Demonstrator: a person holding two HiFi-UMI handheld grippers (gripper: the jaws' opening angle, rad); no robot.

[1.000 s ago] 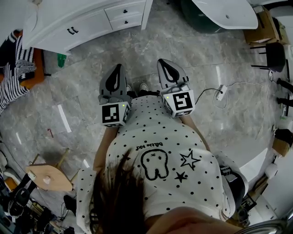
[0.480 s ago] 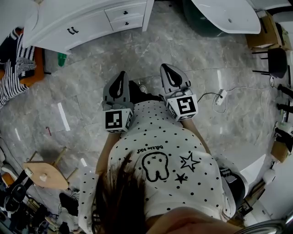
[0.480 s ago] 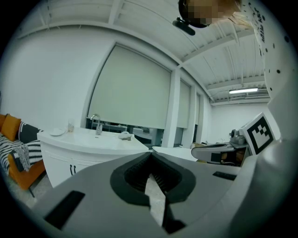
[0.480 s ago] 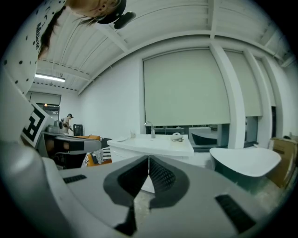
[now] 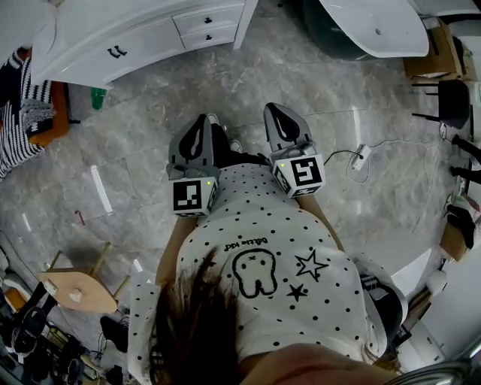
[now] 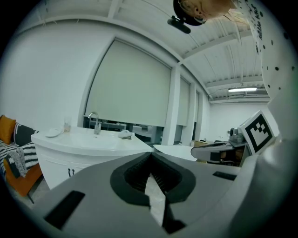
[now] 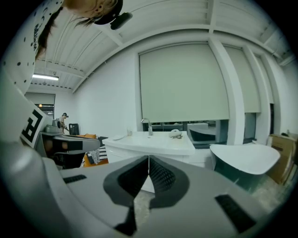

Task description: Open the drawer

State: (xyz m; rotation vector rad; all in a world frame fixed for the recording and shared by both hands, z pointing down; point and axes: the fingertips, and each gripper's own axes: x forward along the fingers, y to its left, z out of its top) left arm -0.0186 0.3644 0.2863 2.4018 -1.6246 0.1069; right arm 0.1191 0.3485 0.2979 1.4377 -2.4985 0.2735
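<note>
Fingers (image 5: 197, 129) seemingly well short of drawer (image 5: 209, 18)

- Floor (image 5: 316, 83): grey marbled stone, polished, glossy.
- Cabinet (image 5: 143, 45): white, smooth painted finish.
- Left gripper (image 5: 201, 120), right gripper (image 5: 273, 109): matt grey plastic, with black ribbed pads (image 7: 160, 177).
- Faucet (image 6: 94, 122): shiny metal.
- Stool (image 5: 75, 289): pale wood seat.

We see white rectangular drawer fronts (image 5: 192, 21) with black knobs (image 5: 207, 19), a grey marbled floor (image 5: 316, 83), a white shirt (image 5: 255, 225) dotted black with black outline drawings, and a black-and-white striped cloth (image 5: 16, 139) on an orange seat (image 5: 58, 109).
</note>
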